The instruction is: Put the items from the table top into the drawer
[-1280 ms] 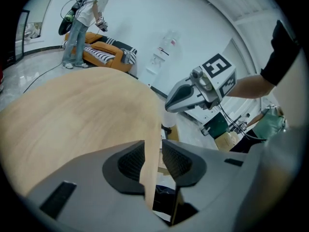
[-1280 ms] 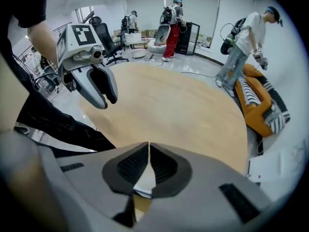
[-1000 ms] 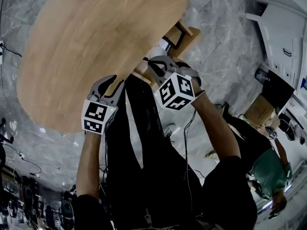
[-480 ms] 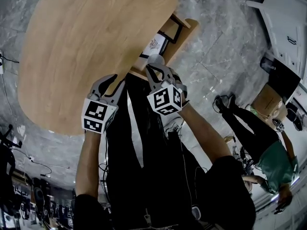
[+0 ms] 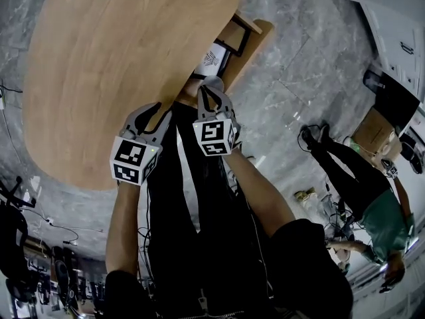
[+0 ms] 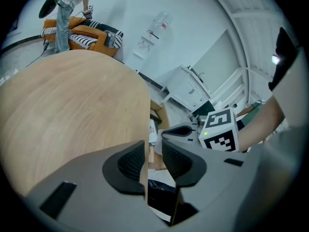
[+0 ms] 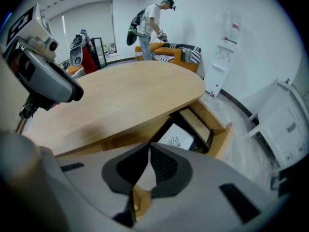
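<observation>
The drawer (image 5: pixel 234 37) shows only in part. The table top (image 5: pixel 119 65) overhangs its left side, and in the head view the right gripper (image 5: pixel 212 85) covers its near end. A white item (image 5: pixel 211 60) lies in it; its dark print is too small to read, and what else the drawer holds cannot be told. The head view's top edge cuts off the table top's far edge. In the left gripper view, the left gripper (image 6: pixel 153 145) hides nearly all of the drawer.
</observation>
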